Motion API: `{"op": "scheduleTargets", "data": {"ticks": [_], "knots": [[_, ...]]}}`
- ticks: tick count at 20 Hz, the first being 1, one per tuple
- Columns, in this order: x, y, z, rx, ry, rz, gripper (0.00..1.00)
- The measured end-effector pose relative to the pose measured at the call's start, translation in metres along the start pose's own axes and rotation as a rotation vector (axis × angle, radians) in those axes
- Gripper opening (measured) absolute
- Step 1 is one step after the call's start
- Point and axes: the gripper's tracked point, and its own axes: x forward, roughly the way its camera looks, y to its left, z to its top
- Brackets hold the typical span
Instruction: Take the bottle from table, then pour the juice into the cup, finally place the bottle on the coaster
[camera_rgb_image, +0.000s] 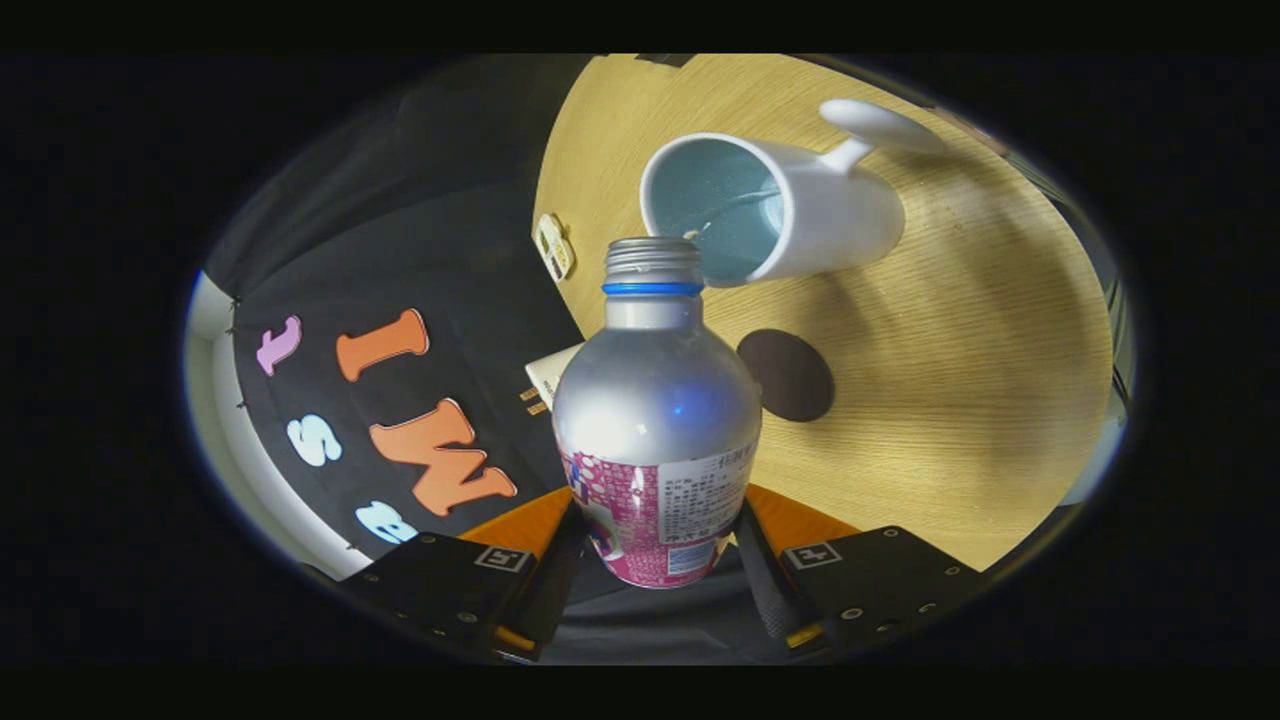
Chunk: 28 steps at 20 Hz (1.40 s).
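Note:
A silver bottle (655, 400) with a pink label and a blue neck ring sits between my fingers, and my gripper (655, 560) is shut on its lower body. The whole view is rolled, so the bottle is tipped. Its uncapped mouth (655, 250) is level with the rim of the white cup (770, 205), just beside it. The cup's inside is pale blue; a thin streak runs across it. The cup's handle (875, 125) points away from the bottle. A dark round coaster (787, 375) lies on the wooden table (950, 380) just beyond the bottle's shoulder.
The table's edge (545, 230) runs behind the bottle's neck, with the booth's black cloth wall past it. A small white tag (553, 245) sits at that edge, and a pale card (548, 372) shows behind the bottle's shoulder.

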Motion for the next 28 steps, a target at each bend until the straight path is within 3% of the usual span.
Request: {"op": "scheduleTargets", "data": {"ticks": [28], "knots": [[-0.0008, 0.0083, 0.004, 0.098, 0.005, -0.017, 0.77]]}}
